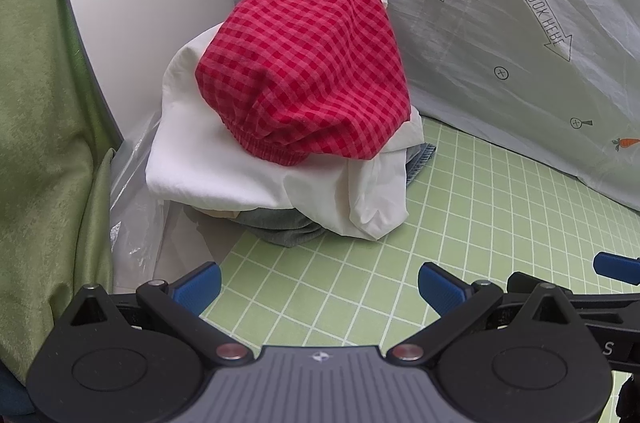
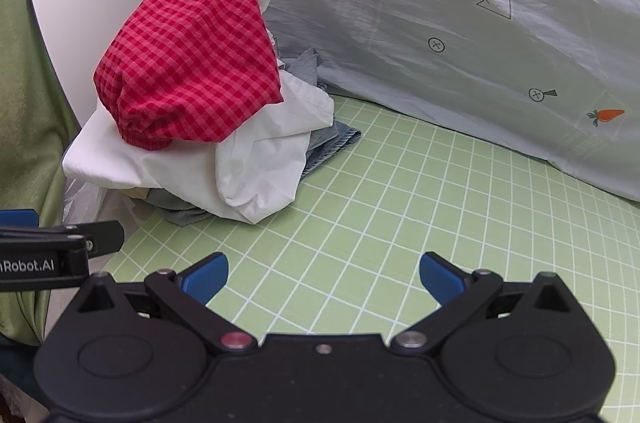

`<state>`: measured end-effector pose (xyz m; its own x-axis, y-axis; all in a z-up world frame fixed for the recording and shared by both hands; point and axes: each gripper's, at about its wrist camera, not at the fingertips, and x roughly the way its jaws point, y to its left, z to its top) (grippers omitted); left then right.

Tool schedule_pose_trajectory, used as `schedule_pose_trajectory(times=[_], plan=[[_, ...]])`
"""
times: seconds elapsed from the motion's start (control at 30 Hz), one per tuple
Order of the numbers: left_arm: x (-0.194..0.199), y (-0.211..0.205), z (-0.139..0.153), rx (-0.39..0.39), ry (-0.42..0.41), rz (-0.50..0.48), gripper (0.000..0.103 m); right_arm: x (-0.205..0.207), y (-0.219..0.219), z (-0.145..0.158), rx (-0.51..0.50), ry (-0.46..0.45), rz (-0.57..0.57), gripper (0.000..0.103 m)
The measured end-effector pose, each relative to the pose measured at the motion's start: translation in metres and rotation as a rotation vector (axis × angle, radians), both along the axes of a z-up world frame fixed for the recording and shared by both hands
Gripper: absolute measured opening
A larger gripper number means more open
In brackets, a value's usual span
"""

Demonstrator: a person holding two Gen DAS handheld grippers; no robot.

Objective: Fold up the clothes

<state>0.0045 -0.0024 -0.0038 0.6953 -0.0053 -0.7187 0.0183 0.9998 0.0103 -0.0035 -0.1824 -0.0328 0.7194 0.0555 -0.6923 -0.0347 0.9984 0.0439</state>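
A pile of clothes stands at the back left of the green grid mat (image 1: pixel 460 223) (image 2: pixel 400 207). A red checked garment (image 1: pixel 308 63) (image 2: pixel 188 63) lies on top, over a white garment (image 1: pixel 224 167) (image 2: pixel 256 163). Grey (image 1: pixel 280 227) and blue denim (image 2: pixel 332 143) pieces show beneath. My left gripper (image 1: pixel 320 287) is open and empty, in front of the pile and apart from it. My right gripper (image 2: pixel 324 279) is open and empty, to the right of the left one, over the mat. The left gripper's side shows in the right wrist view (image 2: pixel 60 247).
A grey sheet with carrot prints and a "LOOK HERE" arrow (image 1: pixel 500 3) (image 2: pixel 440 3) hangs behind the mat. A white panel (image 1: pixel 140 3) stands behind the pile. Green cloth (image 1: pixel 40 103) hangs at the left. Clear plastic (image 1: pixel 136 207) lies beside the pile.
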Motion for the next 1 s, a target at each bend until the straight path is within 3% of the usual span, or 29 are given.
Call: schedule_pose_trajectory(times=[0.83, 1.0], plan=[[0.002, 0.003, -0.001, 0.01, 0.017, 0.012, 0.103, 0.0, 0.0, -0.006, 0.008, 0.007, 0.018, 0.103], [0.008, 0.008, -0.002, -0.016, 0.038, 0.034, 0.103, 0.007, 0.003, -0.005, 0.0, 0.012, 0.034, 0.103]])
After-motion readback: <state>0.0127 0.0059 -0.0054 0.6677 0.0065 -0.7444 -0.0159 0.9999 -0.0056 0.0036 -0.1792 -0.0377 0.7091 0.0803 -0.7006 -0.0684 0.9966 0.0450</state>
